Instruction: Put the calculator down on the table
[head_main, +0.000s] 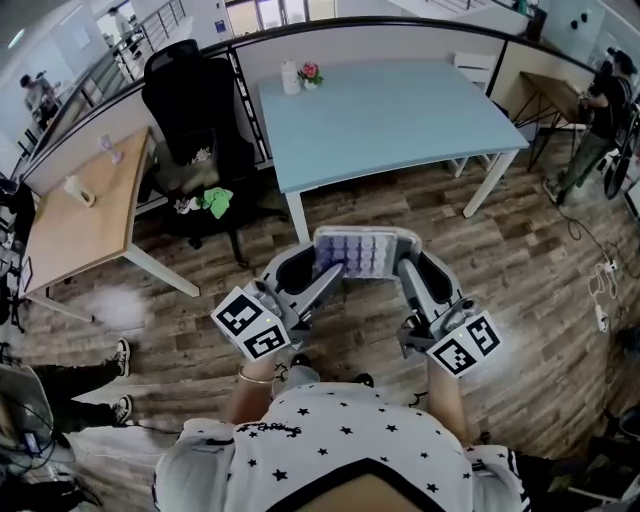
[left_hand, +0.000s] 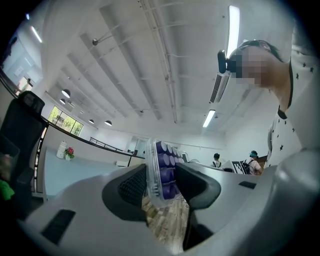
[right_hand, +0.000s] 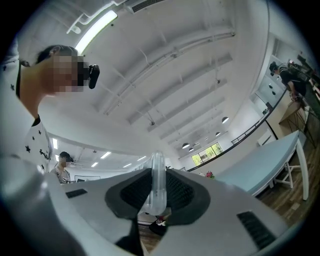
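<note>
Above the floor (head_main: 530, 270), calculator (head_main: 363, 252), one edge tight in left gripper (head_main: 335, 270) jaws, other in right gripper (head_main: 404, 267) jaws.

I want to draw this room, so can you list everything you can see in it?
calculator: one, clear with purple keys, held up between both grippers
blue table: one, light blue, beyond the calculator
bottle: one, white, on the blue table
flower: one, pink, beside the bottle
chair: one, black, left of the blue table
cloth: one, green, on the chair
wooden table: one, light brown, far left
left gripper: one, grey, shut on the calculator
right gripper: one, grey, shut on the calculator
</note>
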